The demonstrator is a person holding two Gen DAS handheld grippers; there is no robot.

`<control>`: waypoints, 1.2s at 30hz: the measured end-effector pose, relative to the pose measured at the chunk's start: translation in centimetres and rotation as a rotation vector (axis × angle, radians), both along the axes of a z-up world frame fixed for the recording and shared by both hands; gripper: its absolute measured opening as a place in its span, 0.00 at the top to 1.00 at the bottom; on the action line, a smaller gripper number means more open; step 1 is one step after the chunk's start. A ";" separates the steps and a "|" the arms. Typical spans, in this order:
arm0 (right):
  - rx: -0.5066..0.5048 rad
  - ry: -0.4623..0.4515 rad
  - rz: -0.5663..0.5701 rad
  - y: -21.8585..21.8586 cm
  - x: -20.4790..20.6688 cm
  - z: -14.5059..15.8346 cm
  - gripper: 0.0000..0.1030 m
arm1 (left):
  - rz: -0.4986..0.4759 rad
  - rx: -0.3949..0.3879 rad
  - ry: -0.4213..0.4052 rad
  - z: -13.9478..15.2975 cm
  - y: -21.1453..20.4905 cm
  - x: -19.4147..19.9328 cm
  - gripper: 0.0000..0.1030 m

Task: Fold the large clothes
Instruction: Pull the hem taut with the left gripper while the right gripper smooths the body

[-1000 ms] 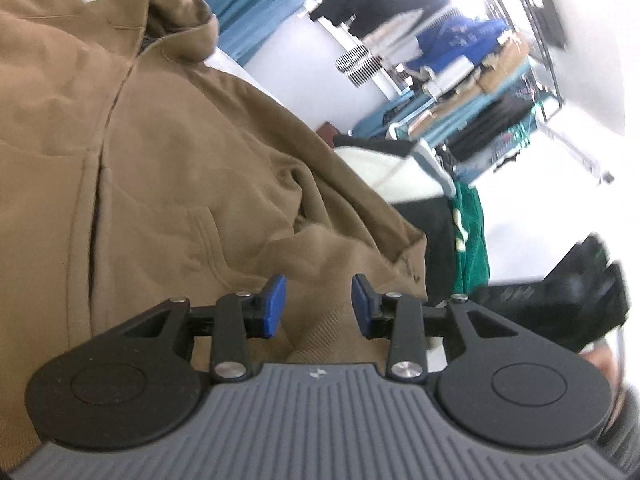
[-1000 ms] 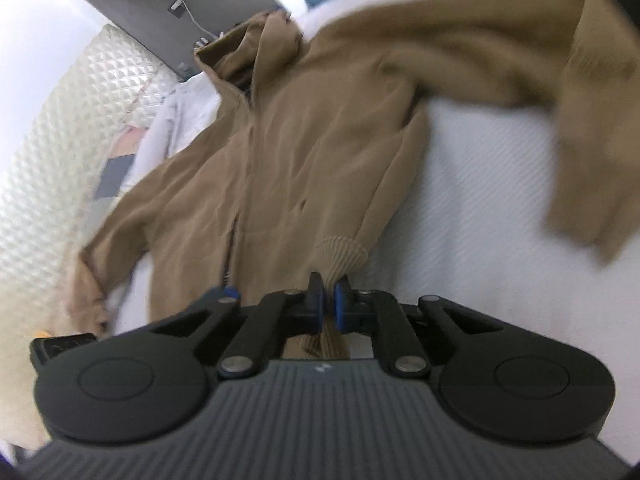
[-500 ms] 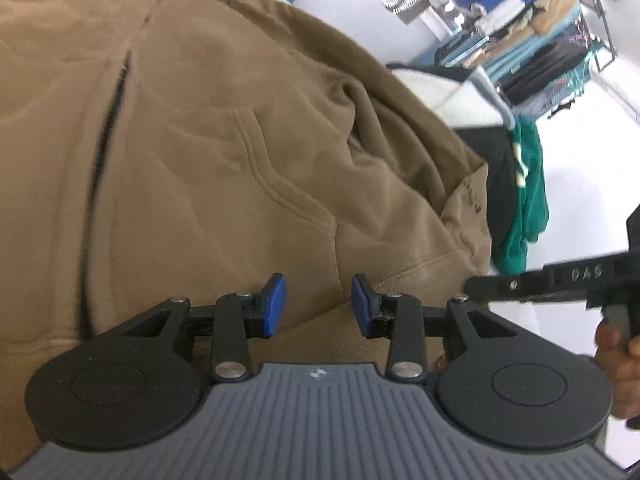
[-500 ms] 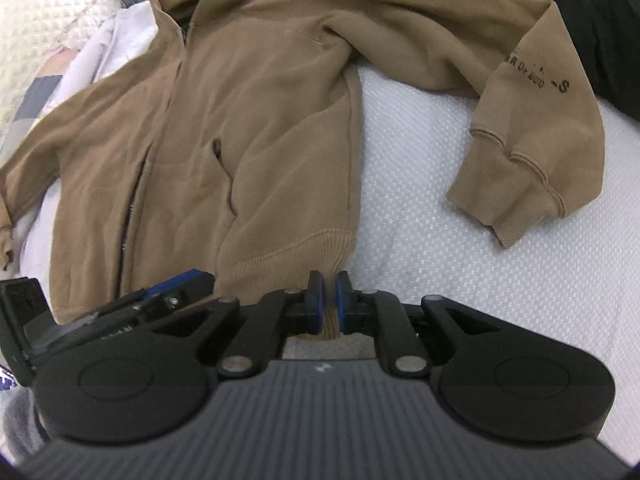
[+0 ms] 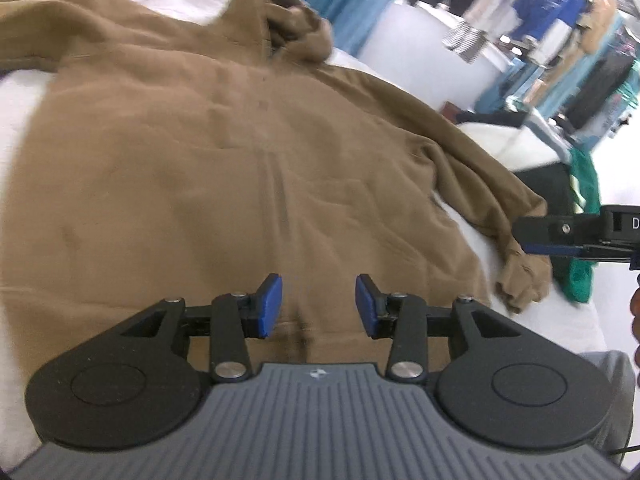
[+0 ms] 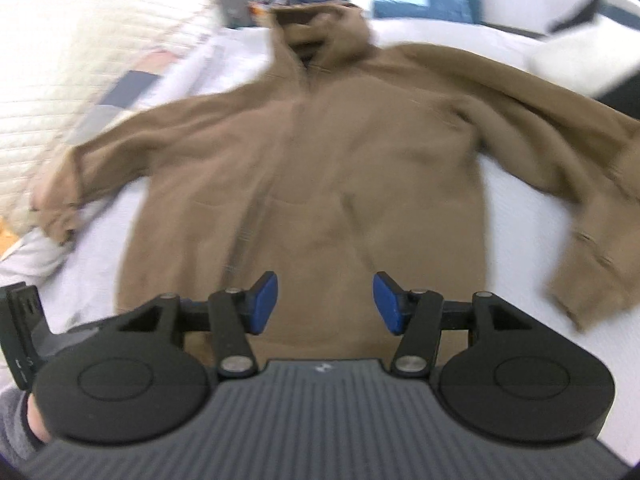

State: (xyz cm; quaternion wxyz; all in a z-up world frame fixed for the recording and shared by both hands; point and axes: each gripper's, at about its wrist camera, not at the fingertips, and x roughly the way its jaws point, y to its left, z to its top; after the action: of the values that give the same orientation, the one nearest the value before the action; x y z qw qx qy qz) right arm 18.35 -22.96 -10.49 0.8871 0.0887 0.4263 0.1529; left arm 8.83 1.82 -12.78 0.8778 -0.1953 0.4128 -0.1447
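A brown hoodie lies spread front-up on the white bed, its hood at 12 o'clock, sleeves out toward 9 and 3 o'clock. The left tool hovers over the hem with its blue pads apart and holding nothing. The right tool is likewise spread wide and empty above the hem.

White bedsheet; quilted headboard; green garment; hanging clothes rack, blurred.
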 end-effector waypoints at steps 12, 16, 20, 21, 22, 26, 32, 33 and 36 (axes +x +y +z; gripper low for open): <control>0.228 0.058 0.262 11.7 2.3 -4.4 0.46 | 0.403 0.074 0.222 2.3 12.2 -2.6 0.55; 0.195 -0.023 0.394 13.1 1.6 -5.8 0.46 | 0.511 0.058 0.312 0.1 14.1 -3.1 0.55; 0.138 -0.055 0.471 13.4 0.9 -6.4 0.45 | 0.547 0.027 0.371 -1.3 14.6 -2.3 0.55; 0.141 -0.054 0.478 13.4 0.9 -6.4 0.45 | 0.549 0.033 0.378 -1.4 14.3 -1.9 0.55; 0.150 -0.053 0.484 13.4 1.0 -6.4 0.45 | 0.551 0.037 0.384 -1.7 14.2 -1.6 0.55; 0.182 -0.064 0.492 13.2 1.1 -6.7 0.45 | 0.540 0.046 0.393 -2.2 13.8 -1.1 0.59; 0.201 -0.037 0.523 14.4 1.1 -7.9 0.35 | 0.496 0.001 0.318 -1.9 13.0 -1.5 0.82; 0.204 -0.040 0.528 14.4 1.0 -7.9 0.35 | 0.490 -0.014 0.287 -1.6 13.1 -1.8 0.83; 0.196 -0.065 0.551 14.8 0.6 -7.9 0.35 | 0.461 -0.083 0.188 -0.2 13.3 -3.1 0.85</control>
State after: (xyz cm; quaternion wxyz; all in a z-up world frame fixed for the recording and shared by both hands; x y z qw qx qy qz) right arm 18.97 -8.13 -18.37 0.8124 0.0499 0.3890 0.4314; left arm 5.72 15.12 -13.01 0.8365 -0.3327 0.4310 0.0612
